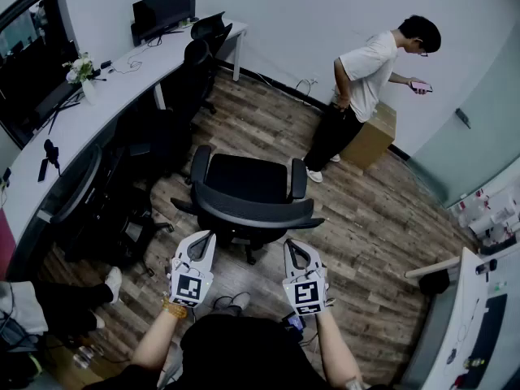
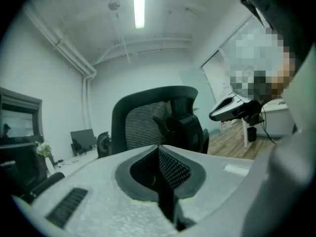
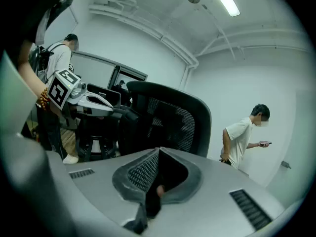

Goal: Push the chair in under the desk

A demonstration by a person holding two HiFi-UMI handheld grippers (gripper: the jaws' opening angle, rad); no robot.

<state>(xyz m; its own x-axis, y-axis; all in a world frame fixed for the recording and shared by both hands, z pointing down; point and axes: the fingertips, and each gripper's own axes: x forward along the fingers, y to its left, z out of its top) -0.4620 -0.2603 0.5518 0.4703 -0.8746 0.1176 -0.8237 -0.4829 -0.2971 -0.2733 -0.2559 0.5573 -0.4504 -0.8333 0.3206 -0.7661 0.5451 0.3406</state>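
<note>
A black mesh office chair (image 1: 248,187) stands on the wood floor, away from the long white desk (image 1: 110,96) at the left, with its backrest (image 1: 253,214) turned toward me. My left gripper (image 1: 204,239) is shut and empty just behind the backrest's left end. My right gripper (image 1: 292,247) is shut and empty behind its right end. I cannot tell whether either one touches the chair. In the left gripper view the closed left gripper (image 2: 159,147) points at the backrest (image 2: 145,125). In the right gripper view the right gripper (image 3: 158,150) faces the same backrest (image 3: 173,120).
Other black chairs (image 1: 171,116) stand tucked along the desk, one (image 1: 93,210) close at the left. A person in a white T-shirt (image 1: 366,75) stands at the back right beside a cardboard box (image 1: 372,136). A second white desk (image 1: 479,323) lies at the lower right.
</note>
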